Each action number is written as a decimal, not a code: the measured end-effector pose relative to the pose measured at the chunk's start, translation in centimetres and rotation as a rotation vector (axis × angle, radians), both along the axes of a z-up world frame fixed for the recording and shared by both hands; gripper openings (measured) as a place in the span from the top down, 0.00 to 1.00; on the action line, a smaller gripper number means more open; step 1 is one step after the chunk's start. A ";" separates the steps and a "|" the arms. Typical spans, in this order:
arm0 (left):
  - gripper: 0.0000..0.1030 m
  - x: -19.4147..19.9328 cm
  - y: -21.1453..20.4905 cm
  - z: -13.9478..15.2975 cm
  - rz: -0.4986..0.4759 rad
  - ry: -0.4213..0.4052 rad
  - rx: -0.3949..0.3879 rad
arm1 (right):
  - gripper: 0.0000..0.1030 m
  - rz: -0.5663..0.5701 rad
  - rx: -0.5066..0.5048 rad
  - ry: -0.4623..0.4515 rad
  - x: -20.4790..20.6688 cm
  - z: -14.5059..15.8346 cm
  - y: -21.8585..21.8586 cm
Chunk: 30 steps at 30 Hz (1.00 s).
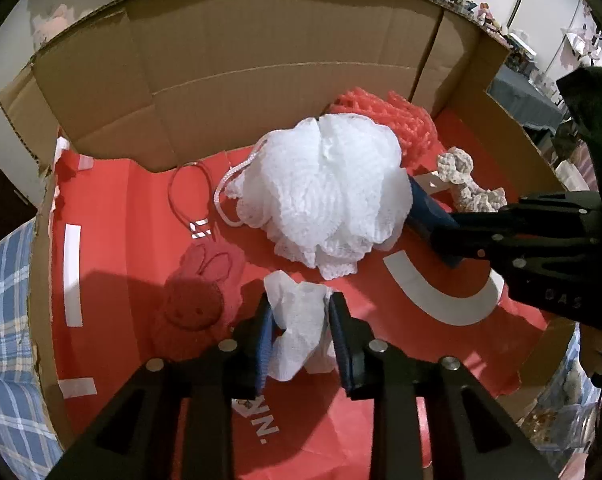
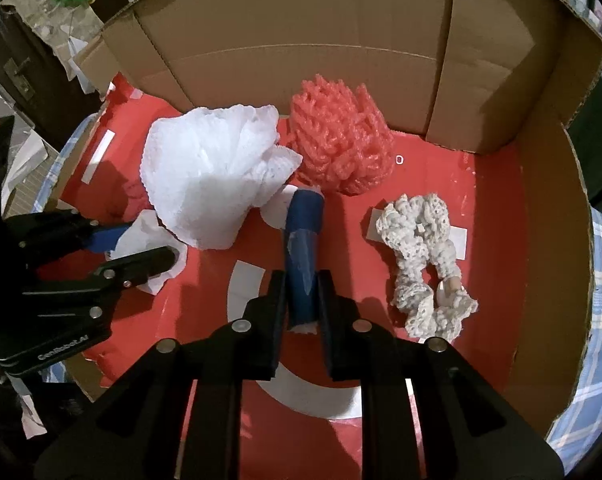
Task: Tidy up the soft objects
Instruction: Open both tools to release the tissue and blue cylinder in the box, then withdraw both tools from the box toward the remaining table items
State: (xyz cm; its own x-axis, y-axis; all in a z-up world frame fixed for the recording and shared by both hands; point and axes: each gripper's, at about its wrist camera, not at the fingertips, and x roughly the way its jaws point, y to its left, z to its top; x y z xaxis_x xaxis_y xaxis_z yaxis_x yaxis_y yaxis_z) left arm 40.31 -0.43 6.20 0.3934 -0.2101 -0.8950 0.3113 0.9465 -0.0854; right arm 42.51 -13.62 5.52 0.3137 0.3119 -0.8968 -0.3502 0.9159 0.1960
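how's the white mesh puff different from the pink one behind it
The white puff is plain white with flat, lacy ruffles; the pink puff is coral pink with knobbly, looped strands. The white puff sits nearer the middle of the box with a cord loop trailing from it; the pink puff sits back against the cardboard wall, and no cord shows on it. Both are soft, rounded bundles resting loose on the red paper.

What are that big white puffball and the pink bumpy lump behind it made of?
The white puffball looks like gathered nylon mesh netting, matte, with fine holes and a cord loop. The pink lump seems to be soft foam net, slightly glossy, probably plastic.
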 end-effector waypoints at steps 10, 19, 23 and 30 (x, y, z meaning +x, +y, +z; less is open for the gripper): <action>0.57 -0.9 -0.3 1.3 -0.005 -0.031 0.003 | 0.53 -0.001 -0.018 -0.014 -0.3 0.2 0.3; 0.44 -3.9 -0.2 4.7 -0.013 -0.099 -0.031 | 0.38 -0.023 -0.006 -0.077 -1.9 2.5 -0.2; 0.37 -6.6 0.3 6.9 -0.001 -0.158 -0.052 | 0.36 -0.037 -0.008 -0.113 -3.6 4.3 -0.5; 0.22 -11.4 0.6 11.2 0.009 -0.307 -0.091 | 0.27 -0.070 0.013 -0.243 -9.1 9.7 -1.6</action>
